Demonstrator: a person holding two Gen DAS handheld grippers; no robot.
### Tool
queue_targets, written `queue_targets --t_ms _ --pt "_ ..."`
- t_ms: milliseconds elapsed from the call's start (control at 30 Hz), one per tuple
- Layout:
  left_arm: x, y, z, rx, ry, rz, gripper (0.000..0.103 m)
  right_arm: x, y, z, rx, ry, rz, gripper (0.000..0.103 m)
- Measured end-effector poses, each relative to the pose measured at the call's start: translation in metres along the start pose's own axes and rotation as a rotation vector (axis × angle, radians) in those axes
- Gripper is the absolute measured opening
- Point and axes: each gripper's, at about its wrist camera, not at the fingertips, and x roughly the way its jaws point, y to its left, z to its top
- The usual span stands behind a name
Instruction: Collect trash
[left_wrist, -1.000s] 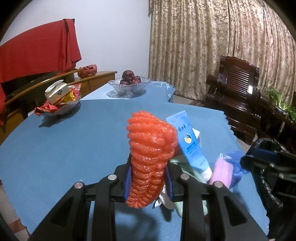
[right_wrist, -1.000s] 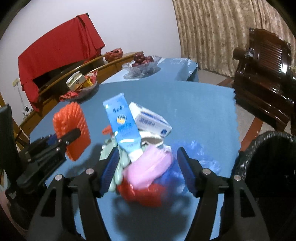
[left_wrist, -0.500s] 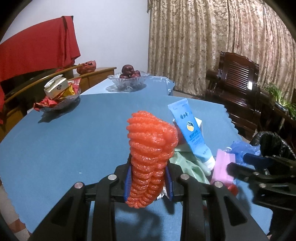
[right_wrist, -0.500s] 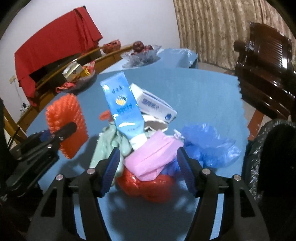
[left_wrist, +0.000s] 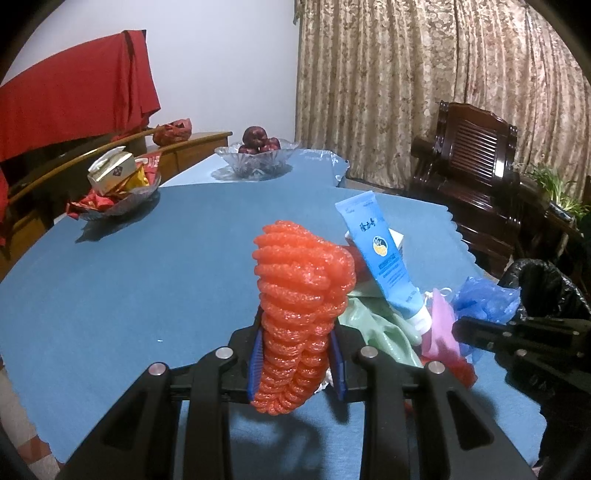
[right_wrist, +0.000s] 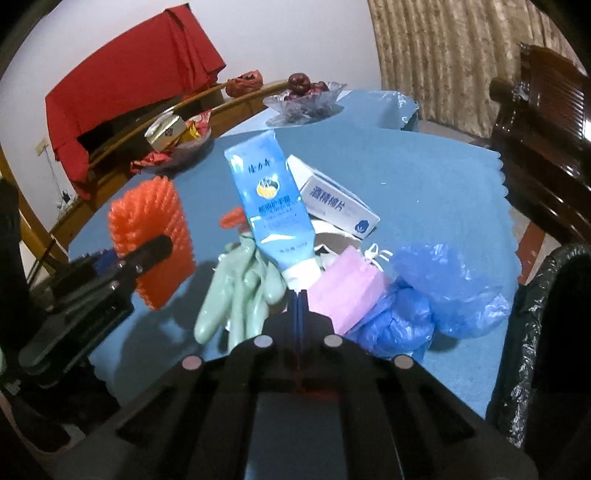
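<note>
My left gripper (left_wrist: 297, 363) is shut on an orange foam net (left_wrist: 301, 314) and holds it above the blue tablecloth; it also shows in the right wrist view (right_wrist: 151, 236). My right gripper (right_wrist: 301, 295) is shut at the trash pile, its jaws together just below the cap of the blue tube (right_wrist: 271, 206); what it holds, if anything, is hidden. Around it lie a pink mask (right_wrist: 347, 291), a green glove (right_wrist: 236, 295), blue plastic bags (right_wrist: 443, 299) and a white box (right_wrist: 336, 203). A red wrapper (left_wrist: 463, 371) lies under the pile.
A black-lined trash bin (right_wrist: 546, 332) stands at the table's right edge. A dish of snack packets (left_wrist: 114, 184) and a glass fruit bowl (left_wrist: 256, 158) stand at the far side. A dark wooden chair (left_wrist: 476, 177) is beyond the table.
My right gripper has closed its jaws and moved forward into the pile, under the blue tube's cap. My left gripper still holds the orange net, nearly unmoved.
</note>
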Motion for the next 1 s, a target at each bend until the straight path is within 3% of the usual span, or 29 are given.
queue_targets --t_ms 67,167,300,433,600,667,1000 --pt "-0.002 0.001 0.0 -0.001 -0.003 -0.001 0.03 0.0 0.0 0.0 0.013 0.005 -0.016 0.011" --pt "-0.002 0.001 -0.001 0.0 -0.001 0.0 0.03 0.005 -0.003 -0.003 0.036 0.018 -0.031 0.041" --pt "-0.001 0.003 -0.004 -0.001 0.012 0.002 0.03 0.017 -0.004 -0.008 0.052 0.046 -0.034 0.045" --pt "0.004 0.004 -0.007 -0.002 0.028 0.003 0.03 0.031 -0.007 -0.011 0.046 0.071 -0.049 0.044" --pt "0.009 0.006 -0.01 -0.004 0.042 0.003 0.03 0.038 -0.01 -0.011 0.03 0.091 -0.029 0.013" --pt "0.011 0.006 -0.011 -0.003 0.046 0.002 0.03 0.035 -0.008 -0.01 0.01 0.086 -0.029 0.008" --pt "-0.008 -0.006 0.004 0.011 0.0 -0.016 0.03 -0.025 -0.007 0.011 -0.017 -0.079 -0.001 0.004"
